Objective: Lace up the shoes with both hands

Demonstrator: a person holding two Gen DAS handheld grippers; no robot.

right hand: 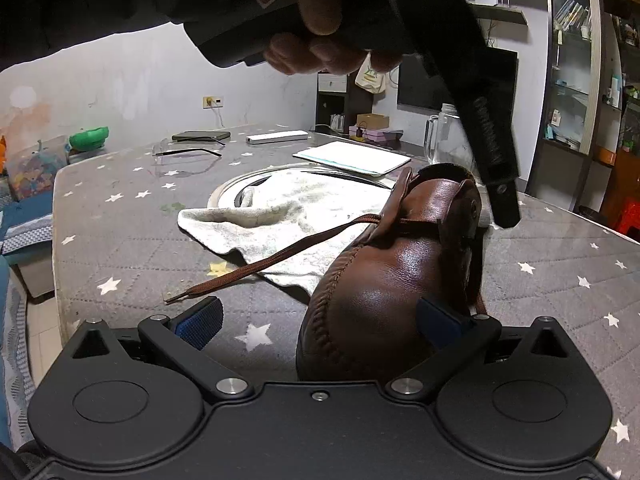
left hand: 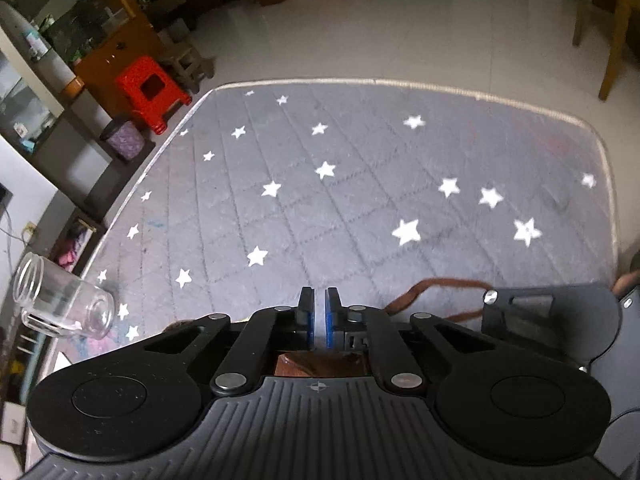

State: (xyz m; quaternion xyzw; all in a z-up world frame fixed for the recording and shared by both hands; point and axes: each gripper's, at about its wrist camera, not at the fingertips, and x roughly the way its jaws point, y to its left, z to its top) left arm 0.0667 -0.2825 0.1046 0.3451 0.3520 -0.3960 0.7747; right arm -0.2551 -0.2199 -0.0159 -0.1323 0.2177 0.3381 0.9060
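Grey quilted matting (left hand: pixel 320 200) printed with white stars covers the table, with a tiled floor and a red stool (left hand: pixel 150 92) beyond its far left corner.

At the left gripper (left hand: pixel 319 320) the blue pads stand almost together, with only a sliver of light between them; whether a lace is nipped there cannot be told, since nothing shows in the gap. Just right of it a brown lace (left hand: pixel 440 286) loops across the mat, and a patch of brown leather shows below the fingers. A clear glass jar (left hand: pixel 64 304) lies tipped at the near left.

The right gripper (right hand: pixel 320 322) has its jaws wide apart, straddling the toe of the brown leather shoe (right hand: pixel 384 288) without visibly pressing it. Seen from there, the other gripper comes down from above in a person's hand (right hand: pixel 320 20), its tip just right of the shoe's upper eyelets. One lace end (right hand: pixel 208 284) trails left from the eyelets over a white towel (right hand: pixel 280 220) onto the mat.

My reading: threading is in progress near the top of the shoe. Next, the right jaws likely need to steady the shoe or take the free lace end while the left gripper works the lace at the eyelet.
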